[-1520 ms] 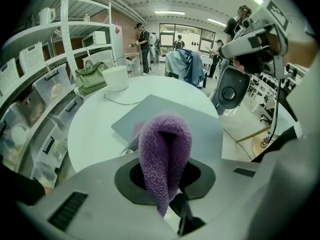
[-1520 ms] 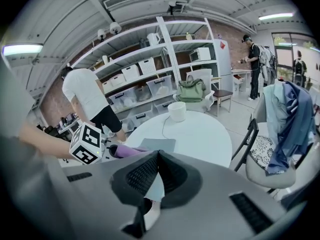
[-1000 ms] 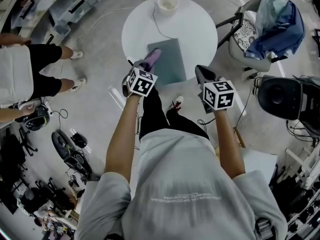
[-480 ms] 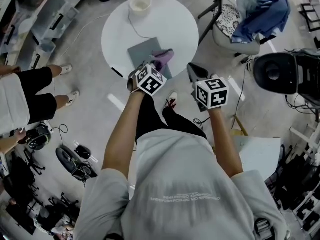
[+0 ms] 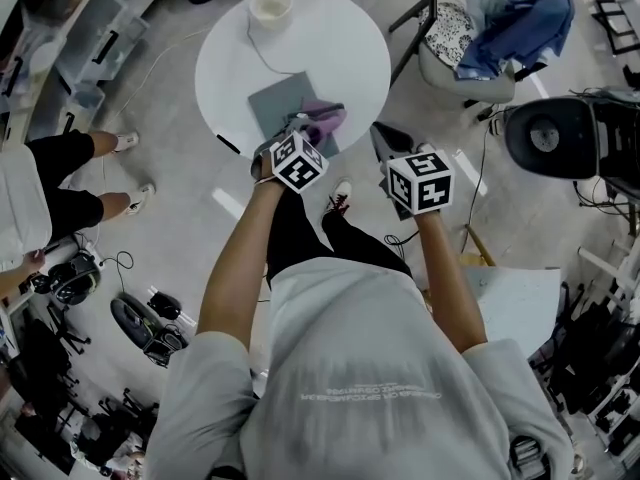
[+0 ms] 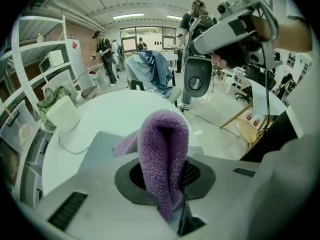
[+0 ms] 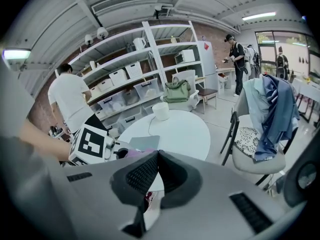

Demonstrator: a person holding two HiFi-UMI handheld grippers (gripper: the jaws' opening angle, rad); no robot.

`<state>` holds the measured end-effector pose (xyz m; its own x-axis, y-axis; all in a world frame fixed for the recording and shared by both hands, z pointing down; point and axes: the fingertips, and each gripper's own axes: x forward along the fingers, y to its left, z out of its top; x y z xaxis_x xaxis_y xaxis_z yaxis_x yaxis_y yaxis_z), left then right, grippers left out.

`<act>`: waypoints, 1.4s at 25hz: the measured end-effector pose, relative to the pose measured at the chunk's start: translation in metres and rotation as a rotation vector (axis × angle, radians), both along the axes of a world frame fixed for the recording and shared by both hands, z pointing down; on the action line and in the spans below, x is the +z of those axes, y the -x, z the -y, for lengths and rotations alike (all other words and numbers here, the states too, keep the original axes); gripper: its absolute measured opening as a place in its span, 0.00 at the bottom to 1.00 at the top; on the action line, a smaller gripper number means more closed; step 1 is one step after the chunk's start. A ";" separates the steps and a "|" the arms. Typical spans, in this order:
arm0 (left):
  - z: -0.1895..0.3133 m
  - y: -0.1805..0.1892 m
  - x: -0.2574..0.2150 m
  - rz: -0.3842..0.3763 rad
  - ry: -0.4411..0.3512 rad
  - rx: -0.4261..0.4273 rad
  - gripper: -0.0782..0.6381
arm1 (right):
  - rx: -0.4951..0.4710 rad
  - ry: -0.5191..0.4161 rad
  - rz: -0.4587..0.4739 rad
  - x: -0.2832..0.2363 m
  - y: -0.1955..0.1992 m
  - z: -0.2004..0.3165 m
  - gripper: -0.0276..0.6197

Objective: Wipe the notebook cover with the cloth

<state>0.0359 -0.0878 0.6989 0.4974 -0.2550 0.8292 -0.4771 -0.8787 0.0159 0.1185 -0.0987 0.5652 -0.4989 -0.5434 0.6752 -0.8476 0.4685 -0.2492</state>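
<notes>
Head view: grey notebook [image 5: 275,103] lies on the round white table [image 5: 350,38], close to the near rim. Purple cloth [image 5: 325,118] sits on the notebook's near right corner, at the left gripper [image 5: 300,133]. Right gripper [image 5: 383,140] hangs beyond the rim, touching nothing. White cup [image 5: 270,6] at the far rim; contents unreadable.

Left gripper view: jaws pinch the folded cloth.

Right gripper view: jaws pressed together, empty.

Risk, as judged: nothing pins the notebook, so a stroke toward the rim could drag it off.
</notes>
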 end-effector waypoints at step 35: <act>-0.050 0.140 -0.018 0.047 0.087 -0.407 0.20 | -0.067 -0.034 0.016 -0.012 0.029 -0.017 0.04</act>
<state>-0.1041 -0.0376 0.6813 0.3318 -0.3510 0.8756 -0.7871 -0.6147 0.0518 0.0898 -0.0816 0.5534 -0.5456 -0.5304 0.6488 -0.8099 0.5326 -0.2456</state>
